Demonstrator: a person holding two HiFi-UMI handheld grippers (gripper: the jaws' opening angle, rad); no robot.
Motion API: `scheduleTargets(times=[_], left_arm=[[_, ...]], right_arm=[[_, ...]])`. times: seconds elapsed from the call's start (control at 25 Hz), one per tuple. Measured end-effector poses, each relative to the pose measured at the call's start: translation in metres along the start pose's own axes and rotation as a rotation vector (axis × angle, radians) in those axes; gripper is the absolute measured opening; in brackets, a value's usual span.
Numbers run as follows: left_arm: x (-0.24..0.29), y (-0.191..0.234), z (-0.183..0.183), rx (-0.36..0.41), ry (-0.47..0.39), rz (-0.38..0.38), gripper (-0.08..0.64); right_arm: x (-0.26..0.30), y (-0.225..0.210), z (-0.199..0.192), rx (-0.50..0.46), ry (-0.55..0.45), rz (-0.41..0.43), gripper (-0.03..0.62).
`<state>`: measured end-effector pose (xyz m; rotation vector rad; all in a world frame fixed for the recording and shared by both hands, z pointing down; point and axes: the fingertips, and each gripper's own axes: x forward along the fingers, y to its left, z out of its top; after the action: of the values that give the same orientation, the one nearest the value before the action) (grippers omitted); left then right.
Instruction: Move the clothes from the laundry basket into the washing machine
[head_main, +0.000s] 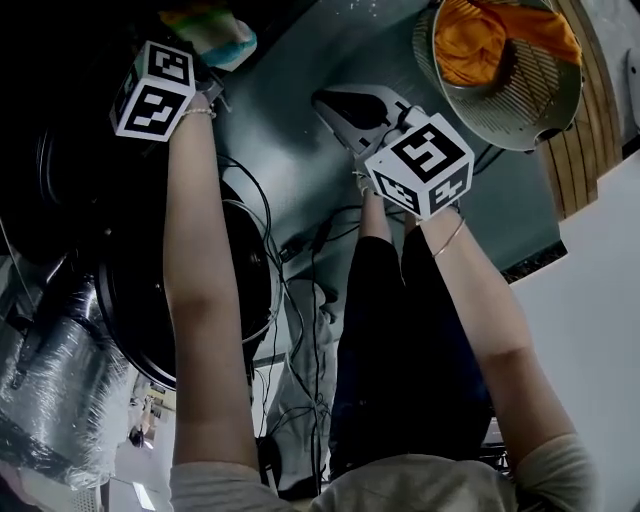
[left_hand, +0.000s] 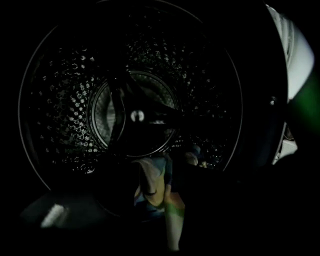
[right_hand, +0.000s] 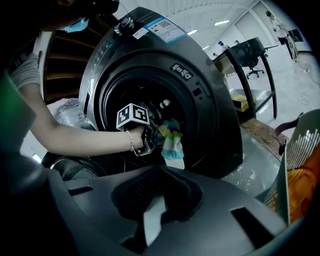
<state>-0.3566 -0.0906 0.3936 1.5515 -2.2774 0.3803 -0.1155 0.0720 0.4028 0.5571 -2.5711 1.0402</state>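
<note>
Grey right gripper (head_main: 328, 102) is nearest to me, clenched tight with nothing in it, hanging over the floor (head_main: 290, 150) between the machine and the basket. A bit further out, my left gripper (right_hand: 154, 136) is right at the mouth of the washing machine (right_hand: 200, 95). It has a rainbow-striped cloth (right_hand: 171, 142) dangling between its jaws in the door opening. Its own view is so dark I honestly can't tell if the pads are pinching the cloth or loose around it. Past that is the perforated drum (left_hand: 65, 100). Off to my right sits the laundry basket (head_main: 545, 105), orange clothes (head_main: 475, 40) inside.
</note>
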Motion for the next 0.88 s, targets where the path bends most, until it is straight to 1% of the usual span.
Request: scheduleTargets(times=[0.08,0.16,0.28,0.36,0.44,0.52,0.68,0.76,0.8,0.84,0.88], left_arm=[[-0.015,-0.004,-0.012,0.012,0.010,-0.017,0.193],[-0.033,-0.014,-0.034,0.022,0.049,-0.059,0.202],[-0.063,-0.030,-0.085,0.022,0.165,-0.110,0.202],[-0.079,-0.038,-0.118,0.010,0.252,-0.136,0.208],[-0.083,-0.046,-0.145,0.006,0.330,-0.165,0.234],[-0.078,-0.051,-0.161,0.017,0.377,-0.176,0.236],[-0.062,-0.047,-0.169,0.045,0.409,-0.131,0.231],[-0.057,-0.045,-0.165,0.039,0.402,-0.118,0.186],[-0.057,-0.045,-0.160,0.027,0.385,-0.119,0.171],[-0.057,-0.045,-0.152,0.019,0.356,-0.127,0.123],[-0.058,-0.045,-0.142,0.021,0.318,-0.137,0.095]], right_arm=[[-0.001,0.006,-0.002,0.006,0.001,0.010,0.012],[-0.002,0.008,-0.005,0.010,0.003,0.014,0.012],[-0.001,0.015,-0.013,0.016,0.027,0.029,0.012],[0.002,0.022,-0.019,0.000,0.054,0.049,0.012],[0.006,0.023,-0.023,-0.007,0.065,0.054,0.012],[0.007,0.020,-0.024,0.000,0.063,0.047,0.012],[0.008,0.013,-0.024,0.005,0.056,0.027,0.012],[0.007,0.010,-0.022,0.008,0.055,0.021,0.012],[0.006,0.008,-0.021,0.010,0.054,0.019,0.012],[0.005,0.008,-0.020,0.014,0.052,0.016,0.012],[0.004,0.008,-0.019,0.017,0.050,0.015,0.012]])
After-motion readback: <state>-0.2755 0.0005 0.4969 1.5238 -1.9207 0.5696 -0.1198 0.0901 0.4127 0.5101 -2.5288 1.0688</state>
